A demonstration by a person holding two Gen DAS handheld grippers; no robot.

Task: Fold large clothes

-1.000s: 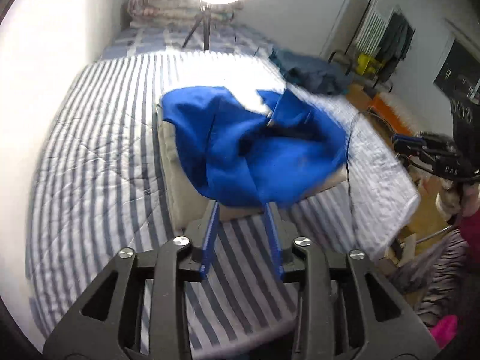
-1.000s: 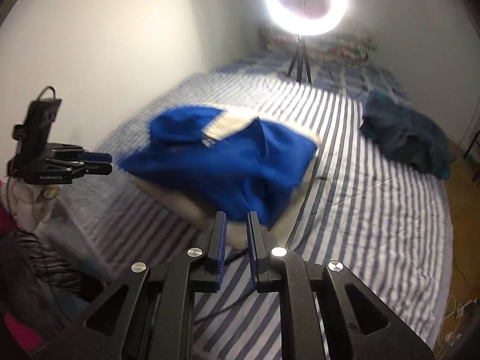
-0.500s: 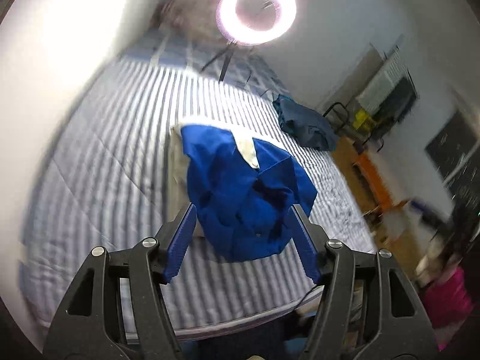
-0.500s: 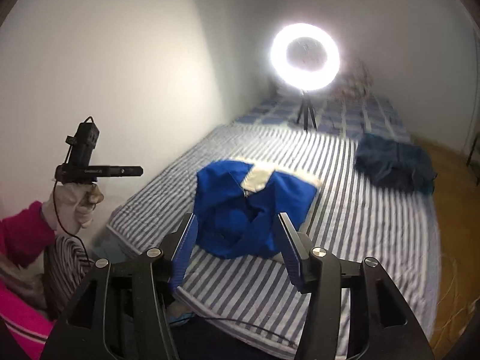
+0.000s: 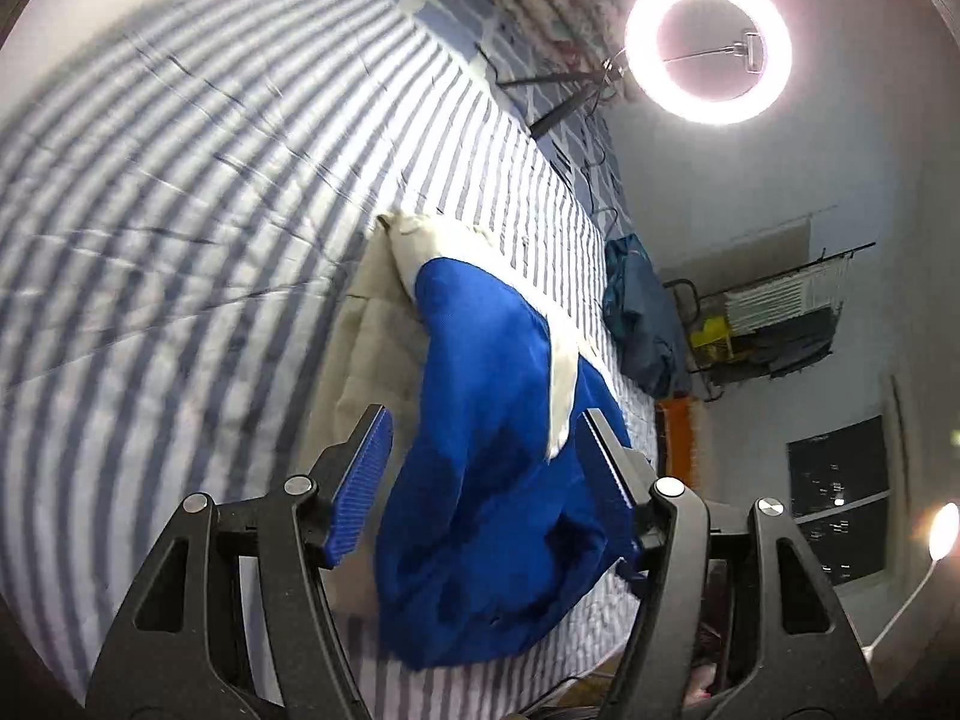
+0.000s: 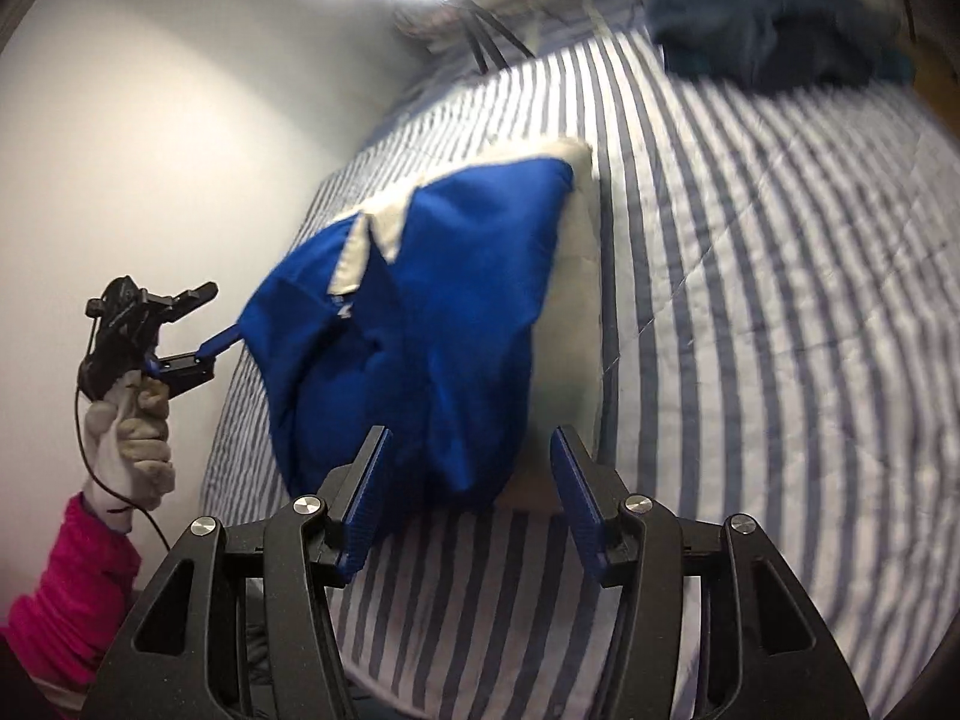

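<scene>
Blue garment, crumpled, cream lining showing at the collar, lies on a cream folded blanket just ahead of both tongs, on the striped bed cover. Left tongs: jaws spread, having just been opening, cloth seen between them but not pinched. Right tongs: jaws spread, likewise just opened, nothing gripped. Right view alone shows the gloved hand and pink sleeve carrying the left tongs. Left view alone shows the whole ring light and a far rack.

Striped bed bears a cream pad, dark clothes, a tripod.
</scene>
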